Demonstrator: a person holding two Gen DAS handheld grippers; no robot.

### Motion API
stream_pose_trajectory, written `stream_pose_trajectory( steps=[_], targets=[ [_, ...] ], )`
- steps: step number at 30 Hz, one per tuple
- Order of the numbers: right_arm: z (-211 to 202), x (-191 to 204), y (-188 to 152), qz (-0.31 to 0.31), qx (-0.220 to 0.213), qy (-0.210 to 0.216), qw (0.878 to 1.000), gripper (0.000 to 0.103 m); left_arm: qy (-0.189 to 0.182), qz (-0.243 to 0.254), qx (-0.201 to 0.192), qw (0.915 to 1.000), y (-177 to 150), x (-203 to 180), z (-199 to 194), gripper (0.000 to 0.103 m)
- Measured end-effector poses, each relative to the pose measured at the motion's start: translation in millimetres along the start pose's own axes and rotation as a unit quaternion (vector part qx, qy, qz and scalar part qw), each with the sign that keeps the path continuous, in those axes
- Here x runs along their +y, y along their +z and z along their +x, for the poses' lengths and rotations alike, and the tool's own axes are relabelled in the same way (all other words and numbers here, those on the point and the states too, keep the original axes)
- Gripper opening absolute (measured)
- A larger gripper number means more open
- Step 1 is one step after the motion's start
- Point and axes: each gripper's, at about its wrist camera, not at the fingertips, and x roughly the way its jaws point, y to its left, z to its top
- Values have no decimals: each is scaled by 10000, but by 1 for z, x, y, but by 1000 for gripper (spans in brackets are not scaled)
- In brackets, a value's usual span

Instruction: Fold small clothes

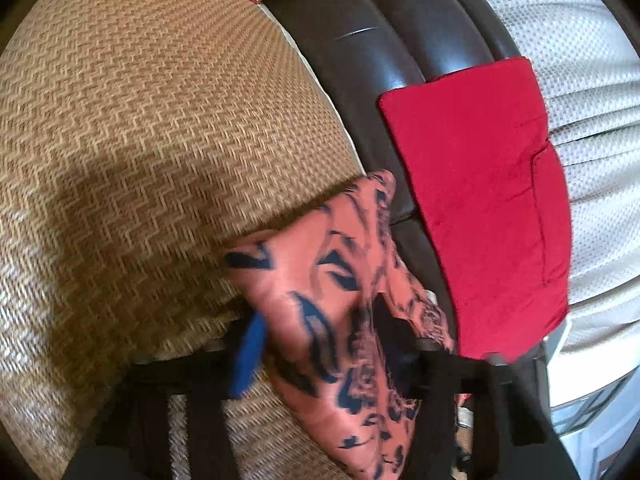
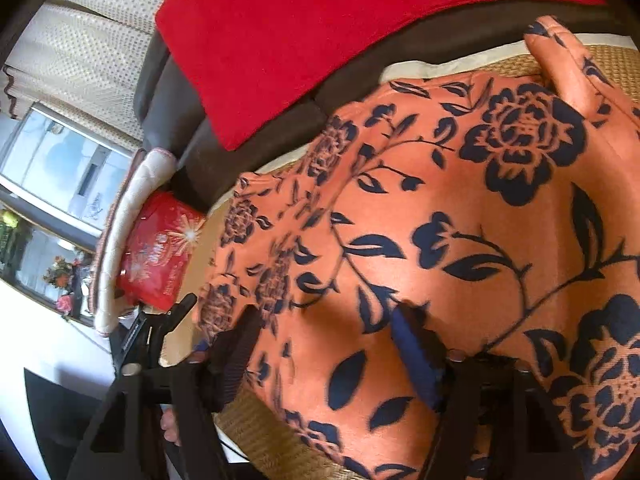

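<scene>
The orange floral garment (image 2: 440,240) lies bunched on the woven mat (image 1: 140,120) near its edge by the dark leather sofa back (image 1: 380,40); it looks light, soft and limp, best taken at a hem or corner. The left gripper (image 1: 332,344) and right gripper (image 2: 328,344) each stand part-closed with its cloth between the 2 fingers, though firm pinching cannot be told. A folded red cloth (image 1: 480,200) drapes over the sofa back, with pale dotted curtains (image 1: 580,60) behind.
</scene>
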Motion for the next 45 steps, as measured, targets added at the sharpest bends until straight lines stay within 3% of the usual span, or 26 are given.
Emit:
stream_pose_trajectory(
  steps=[1, 2, 5, 9, 12, 15, 17, 21, 25, 29, 30, 32, 34, 37, 39, 41, 42, 43, 44, 45],
  targets=[
    [2, -2, -1, -11, 42, -202, 9998, 28, 27, 24, -14, 10000, 1, 0, 3, 42],
    [4, -8, -2, 0, 81, -389, 9992, 21, 32, 9, -32, 10000, 2, -1, 5, 42],
    [4, -24, -2, 242, 205, -188, 9993, 6, 21, -156, -10, 9999, 2, -2, 16, 42],
    [4, -31, -4, 275, 241, -60, 9993, 3, -101, -233, -16, 9997, 3, -13, 24, 68],
    [4, -31, -6, 238, 248, -88, 9994, 3, 26, 73, -74, 9999, 1, -25, 33, 69],
    [3, -31, -6, 204, 269, -106, 9994, 3, 200, 361, -62, 9991, 2, -34, 43, 38],
    [4, -29, -6, 166, 276, -121, 9994, 3, 274, 507, -78, 9983, 1, -40, 47, 33],
    [7, -26, -6, 104, 295, -142, 9994, 3, 279, 1355, -341, 9898, -8, -75, 47, 28],
    [6, -26, -9, 43, 382, -156, 9991, 2, 212, 2596, -567, 9638, -27, -119, 45, 28],
    [3, -31, -15, 23, 462, -79, 9989, 2, 278, 4190, -823, 9038, -77, -161, 40, 27],
    [1, -34, -18, 45, 487, -10, 9988, 2, 269, 4675, -850, 8795, -97, -171, 43, 27],
    [-1, -41, -21, 182, 540, 166, 9982, 1, 259, 5261, -809, 8461, -126, -180, 51, 27],
    [-3, -48, -20, 403, 636, 371, 9965, 1, 259, 5563, -669, 8279, -144, -185, 64, 27],
    [-9, -45, -6, 483, 781, 462, 9947, 9, 376, 5718, -395, 8186, -154, -192, 84, 27],
    [-16, -36, 13, 489, 583, 562, 9955, 9, 475, 5708, -271, 8192, -154, -193, 98, 27],
    [-16, -20, 38, 311, 482, 839, 9948, 19, 480, 5723, -271, 8182, -153, -196, 103, 27],
    [-12, -13, 48, 212, 511, 812, 9952, 46, 482, 5748, -286, 8163, -154, -197, 103, 27],
    [-6, -7, 57, 150, 567, 777, 9952, 89, 478, 5764, -286, 8153, -153, -196, 102, 27],
    [2, -3, 66, 134, 613, 817, 9947, 96, 462, 5764, -277, 8154, -151, -191, 96, 27],
    [12, 2, 75, 141, 641, 903, 9938, 96, 442, 5757, -275, 8160, -147, -188, 94, 27]
  ],
)
